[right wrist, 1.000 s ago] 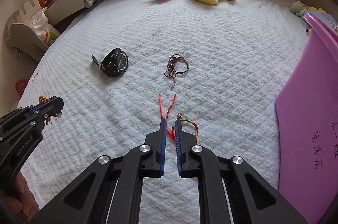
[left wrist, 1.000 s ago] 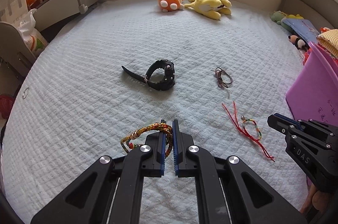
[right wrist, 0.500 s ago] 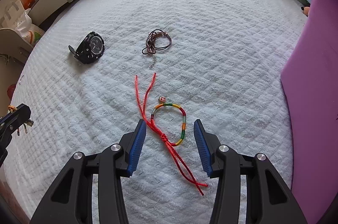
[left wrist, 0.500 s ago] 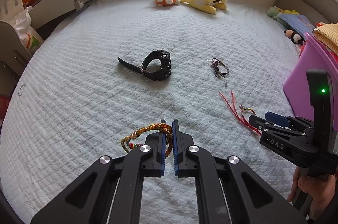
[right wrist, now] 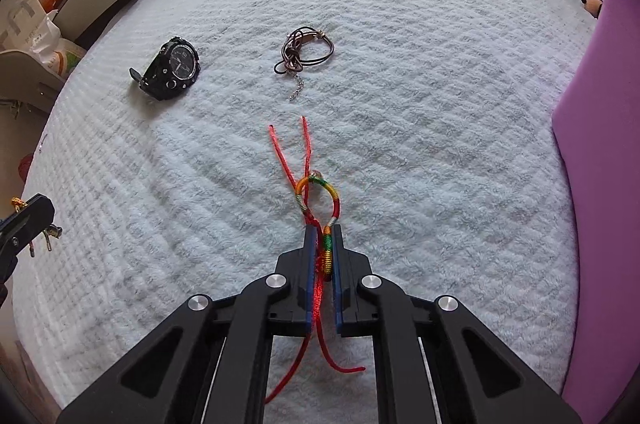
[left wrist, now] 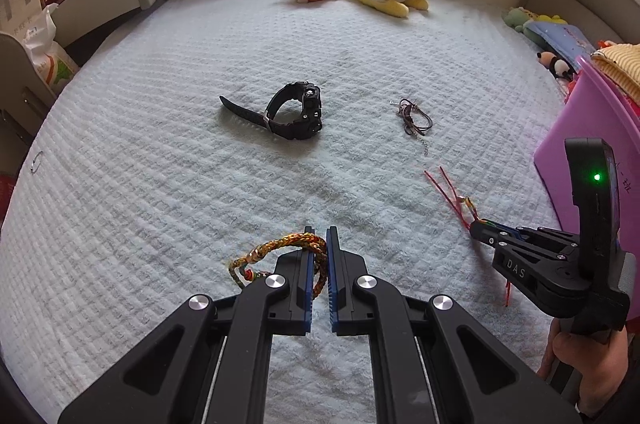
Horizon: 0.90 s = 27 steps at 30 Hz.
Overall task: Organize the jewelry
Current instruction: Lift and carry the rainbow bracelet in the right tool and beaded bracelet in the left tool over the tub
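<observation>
Pale quilted bedspread underneath. Right gripper clamped on red cord bracelet with rainbow-wrapped loop; straight slow lift advised, trailing tails kept unsnagged. Left gripper closed on gold-brown braided bracelet.

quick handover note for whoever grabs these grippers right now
Left gripper: shut on the gold braid bracelet.
Right gripper: shut on the red cord bracelet, which lies on the blanket.
Watch and brown cord bracelet lie loose further up the bed, apart from each other.
Purple bin stands at the right.
Done: two bracelets gripped. Left: nothing seen stowed yet; watch and brown bracelet untouched.
</observation>
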Tool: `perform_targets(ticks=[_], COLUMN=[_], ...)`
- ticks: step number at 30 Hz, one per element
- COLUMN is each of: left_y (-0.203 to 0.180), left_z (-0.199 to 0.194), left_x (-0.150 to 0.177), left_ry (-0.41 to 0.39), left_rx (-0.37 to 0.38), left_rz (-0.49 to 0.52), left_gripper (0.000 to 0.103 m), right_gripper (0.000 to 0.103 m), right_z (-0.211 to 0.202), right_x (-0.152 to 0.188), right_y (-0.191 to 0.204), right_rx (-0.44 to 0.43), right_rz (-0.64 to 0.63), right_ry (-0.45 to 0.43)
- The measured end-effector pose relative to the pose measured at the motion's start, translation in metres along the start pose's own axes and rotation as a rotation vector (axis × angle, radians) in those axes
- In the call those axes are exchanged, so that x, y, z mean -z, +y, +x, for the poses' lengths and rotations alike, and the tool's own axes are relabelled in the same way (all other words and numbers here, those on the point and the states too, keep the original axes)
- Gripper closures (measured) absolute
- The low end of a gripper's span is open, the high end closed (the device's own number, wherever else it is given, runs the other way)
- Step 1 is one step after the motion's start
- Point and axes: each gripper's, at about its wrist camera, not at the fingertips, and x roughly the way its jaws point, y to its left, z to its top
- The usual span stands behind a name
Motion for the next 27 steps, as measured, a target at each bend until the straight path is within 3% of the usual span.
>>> perform_targets(ticks=[7,13,17,22,27], left_y=[-0.01,-0.026,-0.048,-0.092,-0.162], left_z=[-0.04,-0.098,-0.138,-0.182,-0.205], left_x=[-0.004,-0.018,-0.032,-0.056,-0.08], left_ry=[0.002,0.012,0.005,-0.016,-0.016], left_rx=[0.044,0.096,0.154,0.242,0.344], left_rz=[0.056,0.15,0.228,0.304,0.347], left_gripper=[0.097,0.097,0.097,0.097,0.097], right_gripper=[0.096,0.096,0.096,0.096,0.096], right_z=[-0.067,-0.163,-0.233,-0.311,-0.37], right_x=[0.019,0.024,0.025,0.033,0.038], right_y=[0.017,0.033,0.031,0.001,-0.053], right_rx=[-0.037,-0.046,-0.007,0.052,0.121], right_rz=[0.038,0.054,0.083,0.147,0.201], right_ry=[-0.006,-0.035,-0.084,-0.15,-0.211])
